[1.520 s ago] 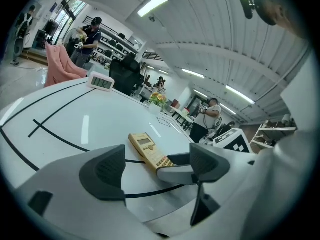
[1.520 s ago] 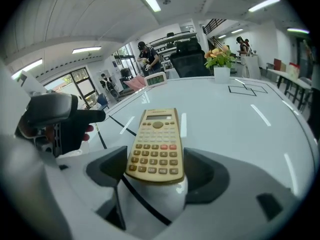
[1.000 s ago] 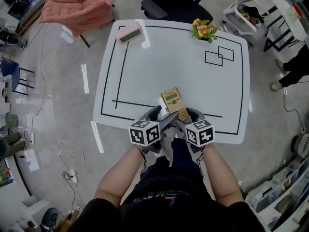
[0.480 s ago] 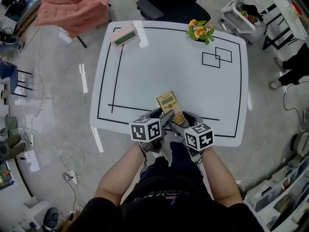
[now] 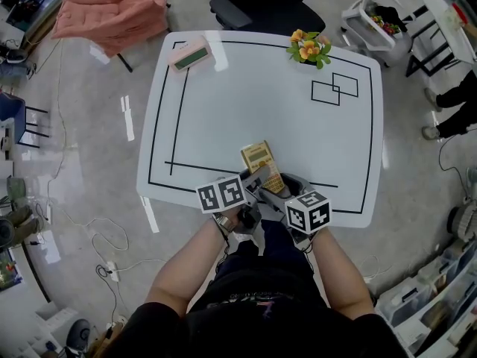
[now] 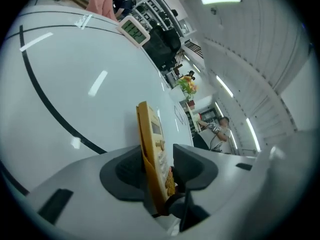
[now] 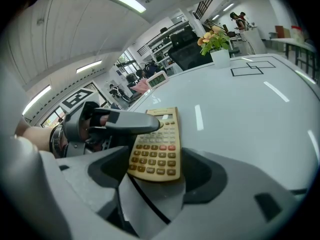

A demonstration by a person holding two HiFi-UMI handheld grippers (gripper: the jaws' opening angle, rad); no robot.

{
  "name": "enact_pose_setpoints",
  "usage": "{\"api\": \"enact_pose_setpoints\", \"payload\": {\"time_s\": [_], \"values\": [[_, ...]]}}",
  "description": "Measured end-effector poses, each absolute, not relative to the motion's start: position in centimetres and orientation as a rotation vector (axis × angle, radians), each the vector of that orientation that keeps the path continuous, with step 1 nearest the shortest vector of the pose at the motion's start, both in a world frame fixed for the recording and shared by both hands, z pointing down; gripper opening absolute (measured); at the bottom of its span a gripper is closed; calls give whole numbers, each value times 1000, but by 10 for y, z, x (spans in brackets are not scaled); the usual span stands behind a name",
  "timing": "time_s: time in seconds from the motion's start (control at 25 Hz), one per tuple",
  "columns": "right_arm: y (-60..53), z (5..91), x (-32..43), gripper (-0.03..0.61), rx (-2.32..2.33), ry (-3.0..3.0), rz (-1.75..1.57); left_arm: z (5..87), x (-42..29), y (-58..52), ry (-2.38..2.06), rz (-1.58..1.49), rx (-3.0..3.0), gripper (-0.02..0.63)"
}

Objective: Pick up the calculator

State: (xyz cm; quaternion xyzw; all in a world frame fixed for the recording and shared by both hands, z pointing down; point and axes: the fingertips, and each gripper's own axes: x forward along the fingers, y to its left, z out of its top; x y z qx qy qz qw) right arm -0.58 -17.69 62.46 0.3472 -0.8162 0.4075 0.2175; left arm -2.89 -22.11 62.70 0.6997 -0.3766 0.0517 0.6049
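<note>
The calculator (image 5: 259, 158) is yellow-tan and flat, near the table's front edge across a black tape line. My right gripper (image 5: 283, 188) is shut on its near end by the two long sides; in the right gripper view the keys (image 7: 159, 145) lie face up between those jaws (image 7: 155, 178). My left gripper (image 5: 256, 179) comes in from the left. Its jaws are closing with the calculator (image 6: 150, 139) edge-on between them (image 6: 159, 170); the back lies by one pad and a slit shows on the key side. One left finger (image 7: 127, 124) reaches over the display end.
The white table (image 5: 223, 110) carries black tape lines, a pink-framed clock (image 5: 188, 55) at the far left corner and a flower pot (image 5: 309, 47) at the far edge. Beyond it are an office chair (image 5: 261, 2) and a pink cloth (image 5: 112, 10). A person (image 5: 456, 103) stands right.
The left gripper has rolled and slid in to the calculator, and its jaws have narrowed round it. The right gripper has stayed where it was, holding the near end.
</note>
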Motion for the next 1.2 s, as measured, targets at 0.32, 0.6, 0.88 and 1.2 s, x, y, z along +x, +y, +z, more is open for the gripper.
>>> {"api": "enact_pose_setpoints", "payload": {"time_s": [0.32,0.6,0.88,1.2], "values": [[-177,626,-6,330,960,-2260,1126,630,-33,-223,-892,106,1603,115],[-182,616,-10,331,954,-2306,1004,613,-47,-227,-921,-9,1614,86],[-190,588,-7,324,1014,-2384,861,586,-85,-237,-1009,-89,1670,83],[-193,531,4,2,1294,-2450,619,534,-126,-222,-1088,-155,1813,82]]}}
